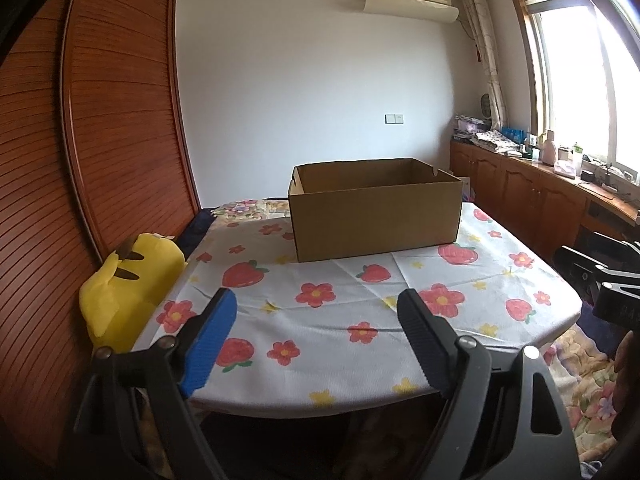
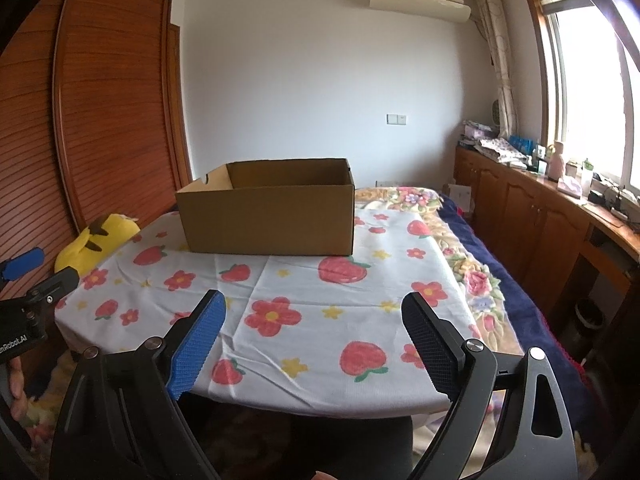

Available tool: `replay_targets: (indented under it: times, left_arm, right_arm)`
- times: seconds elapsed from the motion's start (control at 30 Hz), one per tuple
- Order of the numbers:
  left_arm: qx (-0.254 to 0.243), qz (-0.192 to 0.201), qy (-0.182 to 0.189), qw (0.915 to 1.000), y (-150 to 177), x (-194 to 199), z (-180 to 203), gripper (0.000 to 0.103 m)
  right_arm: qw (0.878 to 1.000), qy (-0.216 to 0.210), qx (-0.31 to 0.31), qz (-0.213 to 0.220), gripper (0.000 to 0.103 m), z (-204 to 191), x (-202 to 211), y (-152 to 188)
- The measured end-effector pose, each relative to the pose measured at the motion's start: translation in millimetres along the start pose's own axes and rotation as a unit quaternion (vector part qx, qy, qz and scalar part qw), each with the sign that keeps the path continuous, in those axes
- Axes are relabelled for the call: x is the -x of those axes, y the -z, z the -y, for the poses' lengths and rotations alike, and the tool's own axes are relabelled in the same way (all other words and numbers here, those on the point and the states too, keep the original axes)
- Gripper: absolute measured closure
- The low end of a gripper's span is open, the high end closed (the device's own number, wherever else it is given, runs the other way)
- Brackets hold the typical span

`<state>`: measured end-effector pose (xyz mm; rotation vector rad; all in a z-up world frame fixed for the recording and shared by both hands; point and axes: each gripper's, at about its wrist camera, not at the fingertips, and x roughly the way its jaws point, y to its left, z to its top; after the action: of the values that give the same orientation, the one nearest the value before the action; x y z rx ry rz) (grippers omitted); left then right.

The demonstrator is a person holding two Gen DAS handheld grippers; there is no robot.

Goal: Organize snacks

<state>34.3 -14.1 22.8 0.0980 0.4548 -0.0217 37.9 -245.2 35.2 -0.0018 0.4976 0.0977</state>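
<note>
An open brown cardboard box [image 1: 376, 216] stands at the far side of a table covered by a white cloth with strawberries and flowers [image 1: 320, 320]. It also shows in the right wrist view [image 2: 268, 212]. Its inside is hidden from here. No snacks are in view. My left gripper [image 1: 316, 304] is open and empty, held over the table's near edge. My right gripper [image 2: 312, 308] is open and empty, also over the near edge. The left gripper's body shows at the left of the right wrist view [image 2: 28, 300], and the right gripper's body at the right of the left wrist view [image 1: 608, 280].
A yellow plush toy [image 1: 128, 280] lies left of the table against a wooden slatted wardrobe [image 1: 100, 120]. A bed with a floral blanket [image 2: 472, 264] lies right of and behind the table. A wooden cabinet with clutter [image 2: 552, 200] runs under the window.
</note>
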Motion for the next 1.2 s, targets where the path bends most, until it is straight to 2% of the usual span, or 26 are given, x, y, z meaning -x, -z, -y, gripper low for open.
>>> replay_targets:
  times: [1.2]
  left_arm:
    - [-0.004,0.008,-0.004,1.0000,-4.1,3.7,-2.3,0.019]
  right_arm:
    - [1.000,0.004,0.002,0.003,0.012,-1.1,3.2,-2.5]
